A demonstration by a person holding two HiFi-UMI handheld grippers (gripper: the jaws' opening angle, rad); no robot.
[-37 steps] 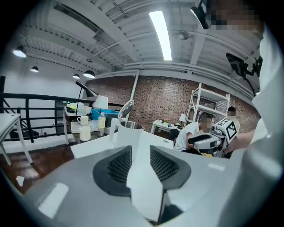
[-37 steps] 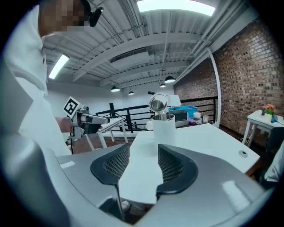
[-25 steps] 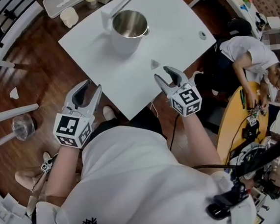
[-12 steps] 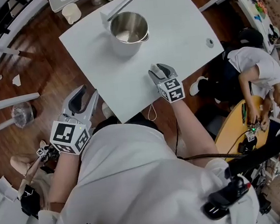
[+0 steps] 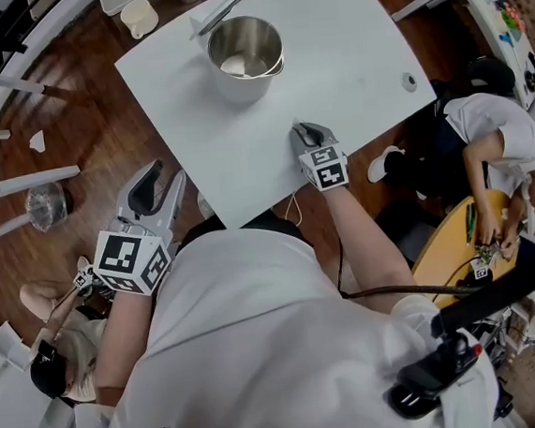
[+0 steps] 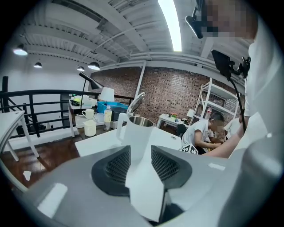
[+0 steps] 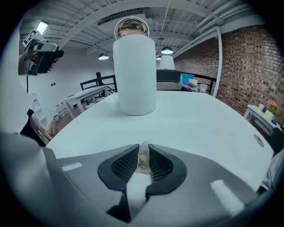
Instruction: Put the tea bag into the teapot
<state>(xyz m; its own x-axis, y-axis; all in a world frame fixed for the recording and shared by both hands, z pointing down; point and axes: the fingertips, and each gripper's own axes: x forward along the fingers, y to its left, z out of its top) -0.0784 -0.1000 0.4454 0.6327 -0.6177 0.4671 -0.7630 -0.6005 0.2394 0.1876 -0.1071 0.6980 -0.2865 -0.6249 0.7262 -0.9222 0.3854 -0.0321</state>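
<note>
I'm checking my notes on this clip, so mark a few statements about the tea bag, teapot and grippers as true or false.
1. The tea bag lies inside the teapot. False: it is between the jaws of the right gripper, which are closing on it.
2. The teapot's lid is up. True.
3. The left gripper holds a cup. False: its jaws are apart and empty.
4. The teapot stands on the table. True.
</note>
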